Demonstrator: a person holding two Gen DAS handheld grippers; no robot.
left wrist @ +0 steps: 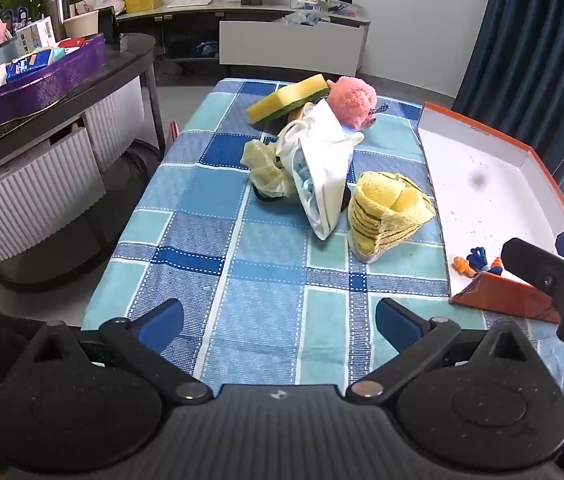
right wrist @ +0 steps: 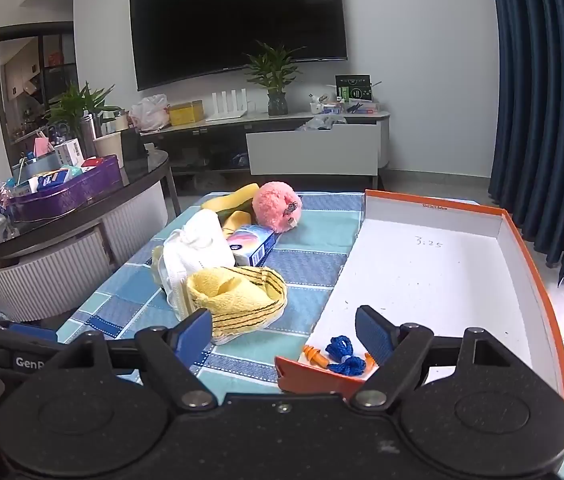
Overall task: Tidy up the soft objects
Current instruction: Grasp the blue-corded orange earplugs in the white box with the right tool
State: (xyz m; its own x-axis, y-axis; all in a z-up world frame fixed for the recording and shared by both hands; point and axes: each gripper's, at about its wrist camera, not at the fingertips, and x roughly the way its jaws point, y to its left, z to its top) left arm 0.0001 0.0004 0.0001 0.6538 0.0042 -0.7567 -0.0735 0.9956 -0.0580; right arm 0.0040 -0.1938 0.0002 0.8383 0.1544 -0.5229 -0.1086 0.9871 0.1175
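A heap of soft things lies mid-table on the blue checked cloth (left wrist: 218, 248): a folded yellow striped towel (left wrist: 389, 208) (right wrist: 238, 300), a white cloth bag (left wrist: 321, 164) (right wrist: 198, 252), a pale yellow crumpled piece (left wrist: 266, 168), a pink plush ball (left wrist: 351, 100) (right wrist: 276, 206) and a yellow-green sponge (left wrist: 287, 98) (right wrist: 234, 198). Orange earplugs on a blue cord (right wrist: 341, 358) (left wrist: 479, 262) lie in the near corner of the orange-rimmed white box lid (right wrist: 537, 264) (left wrist: 521, 152). My left gripper (left wrist: 280, 322) is open over bare cloth, well short of the heap. My right gripper (right wrist: 283, 330) is open just before the towel and the lid's corner.
A small tissue pack (right wrist: 252, 244) sits beside the white bag. A dark round side table with a purple tray (left wrist: 42, 88) stands left of the table. A TV cabinet (right wrist: 313, 148) lines the far wall, and blue curtains (left wrist: 541, 40) hang at the right.
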